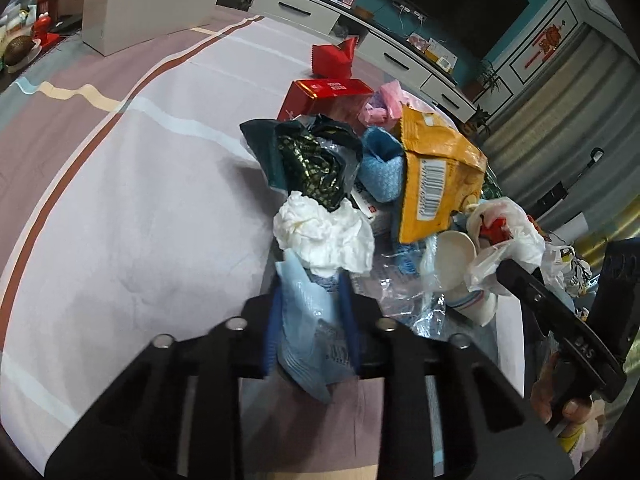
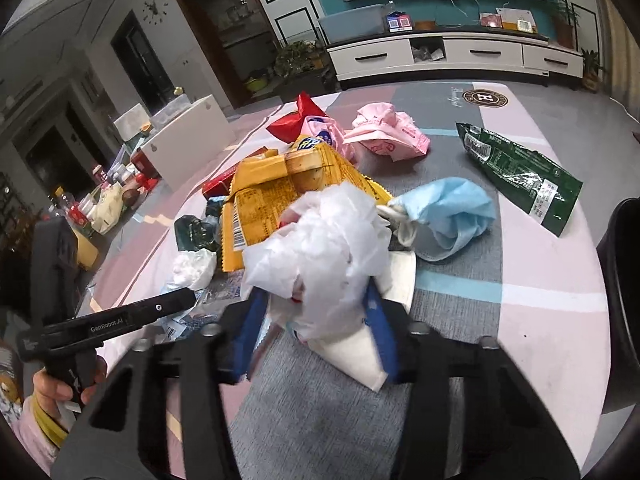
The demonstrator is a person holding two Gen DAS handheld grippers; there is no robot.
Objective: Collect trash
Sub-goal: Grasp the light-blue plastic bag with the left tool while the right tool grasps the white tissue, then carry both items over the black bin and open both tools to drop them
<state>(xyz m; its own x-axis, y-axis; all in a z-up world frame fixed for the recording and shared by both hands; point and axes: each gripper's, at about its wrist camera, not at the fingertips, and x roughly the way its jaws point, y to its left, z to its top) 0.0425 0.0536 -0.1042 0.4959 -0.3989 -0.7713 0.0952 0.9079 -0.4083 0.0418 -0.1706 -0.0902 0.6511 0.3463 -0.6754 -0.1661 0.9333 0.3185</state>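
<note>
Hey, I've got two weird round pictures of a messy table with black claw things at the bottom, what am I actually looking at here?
Those black claws are handheld grippers; a person holds one in each hand, and each carries a wide-angle camera looking along its fingers. One picture is from the left gripper, the other from the right gripper. On the tablecloth lies a heap of trash: a yellow snack bag, a crumpled tissue, a paper cup, a green wrapper and a blue face mask. The left gripper is shut on a pale blue plastic packet. The right gripper is shut on a white plastic bag.
</note>
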